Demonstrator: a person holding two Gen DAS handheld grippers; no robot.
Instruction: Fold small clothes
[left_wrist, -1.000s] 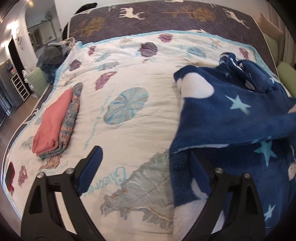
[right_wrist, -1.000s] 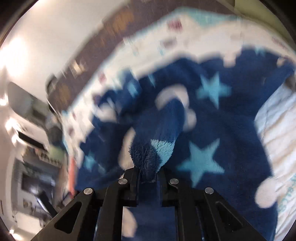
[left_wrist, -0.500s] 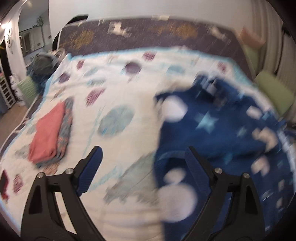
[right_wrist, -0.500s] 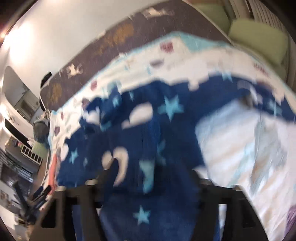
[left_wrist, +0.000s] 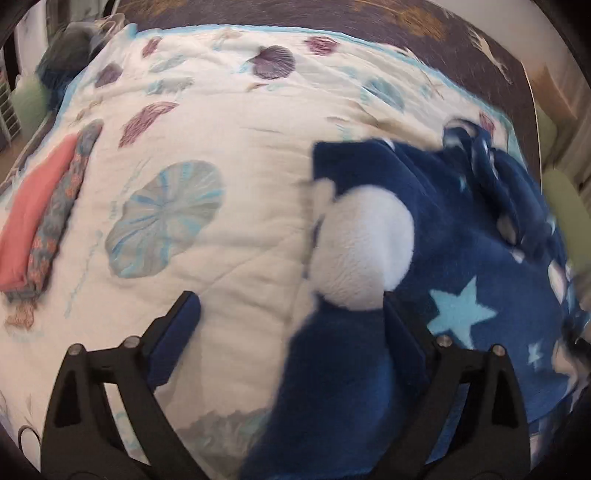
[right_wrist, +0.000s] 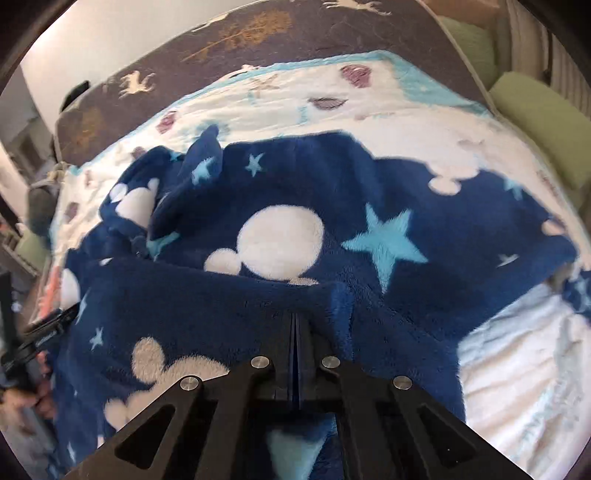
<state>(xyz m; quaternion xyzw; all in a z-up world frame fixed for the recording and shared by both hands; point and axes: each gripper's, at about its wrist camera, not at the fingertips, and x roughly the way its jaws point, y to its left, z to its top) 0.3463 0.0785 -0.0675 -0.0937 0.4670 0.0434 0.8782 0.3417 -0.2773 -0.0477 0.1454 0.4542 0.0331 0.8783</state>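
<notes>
Navy star-patterned fleece garment (right_wrist: 332, 221) — being pinched by closed right gripper (right_wrist: 295, 325) for folding; left gripper (left_wrist: 288, 314) spread — straddling its edge.

Both views look forward along a handheld tool's fingers, low and close over a bed. The left wrist view faces up the shell-print quilt (left_wrist: 236, 192) toward the dark headboard (left_wrist: 332, 22) at the far end, with the folded pile (left_wrist: 33, 221) at far left and the blue fleece garment (left_wrist: 461, 258) filling the near right. The right wrist view sits very near above that same fleece garment (right_wrist: 332, 229), facing the same headboard (right_wrist: 295, 33), with green cushions (right_wrist: 535, 122) at right. The two views share the fleece, the quilt and the headboard.
</notes>
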